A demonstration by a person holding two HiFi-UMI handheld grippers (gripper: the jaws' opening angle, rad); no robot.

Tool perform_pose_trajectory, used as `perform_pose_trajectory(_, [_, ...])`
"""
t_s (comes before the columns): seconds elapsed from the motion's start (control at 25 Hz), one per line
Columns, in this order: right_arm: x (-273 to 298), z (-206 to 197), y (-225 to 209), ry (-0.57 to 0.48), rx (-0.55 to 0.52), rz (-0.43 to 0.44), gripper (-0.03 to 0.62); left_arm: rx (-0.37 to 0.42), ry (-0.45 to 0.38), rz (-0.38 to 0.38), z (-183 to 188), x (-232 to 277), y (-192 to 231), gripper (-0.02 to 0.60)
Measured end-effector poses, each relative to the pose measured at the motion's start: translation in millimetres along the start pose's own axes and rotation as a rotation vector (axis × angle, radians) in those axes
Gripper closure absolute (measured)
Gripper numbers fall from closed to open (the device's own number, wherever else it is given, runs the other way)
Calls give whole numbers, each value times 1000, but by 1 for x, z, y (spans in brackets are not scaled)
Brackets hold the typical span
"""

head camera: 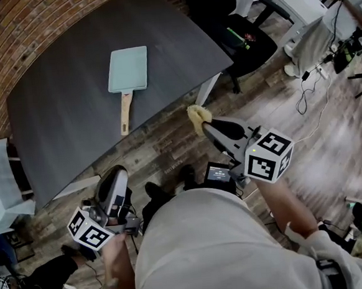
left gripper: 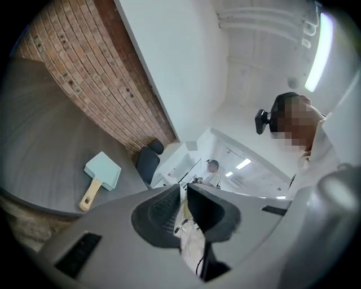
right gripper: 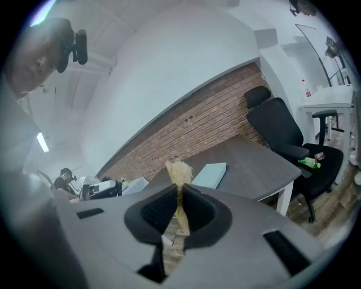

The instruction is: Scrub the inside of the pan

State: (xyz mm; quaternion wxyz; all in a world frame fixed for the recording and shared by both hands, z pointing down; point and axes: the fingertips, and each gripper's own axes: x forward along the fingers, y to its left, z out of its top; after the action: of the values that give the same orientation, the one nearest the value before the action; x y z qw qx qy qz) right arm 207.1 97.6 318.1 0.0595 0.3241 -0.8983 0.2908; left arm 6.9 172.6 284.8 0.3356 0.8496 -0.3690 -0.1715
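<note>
While the person stands just off the near edge of the dark grey tabletop (head camera: 59, 106), the head view shows the pale mint-green rectangular pan with a wooden handle (head camera: 127, 69) lying flat near the tabletop's middle, its handle towards that edge. Both grippers hang clear of the tabletop, over the wood-plank floor (head camera: 169, 148). The left gripper (head camera: 112, 177) is well apart from the pan. The right gripper (head camera: 204, 123) sits just off the tabletop's corner, with a fluffy yellowish scrub pad (head camera: 197, 116) at its tip.

From the left gripper view, the left gripper (left gripper: 184, 189) has its jaws drawn together with nothing between them; the pan (left gripper: 102, 170) rests far off on the tabletop (left gripper: 39, 152).

From the right gripper view, the right gripper (right gripper: 179, 192) has its jaws clamped on the scrub pad (right gripper: 179, 171), whose tuft sticks out past them. The pan (right gripper: 210, 174) lies beyond on the tabletop (right gripper: 254, 163).
</note>
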Motion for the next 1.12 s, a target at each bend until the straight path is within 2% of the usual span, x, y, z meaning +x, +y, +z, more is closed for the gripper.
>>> perform_pose_trajectory(0.2, [-4,10,34,-38,20,8,557,42,4,-51,23,-19,-20,535])
perform_pose_trajectory(0.48, [25,18,76,-41,12,-18,557,28,61,-83,49,-39,-4,535])
perform_pose_trajectory(0.76, [29,24,86,-73,-11,-76,558,12,109,-135,47,-39,3,535])
perform_pose_trajectory(1.12, [28,24,89,-84,-8,-110,559,9,136,-177,46,-36,-1,535])
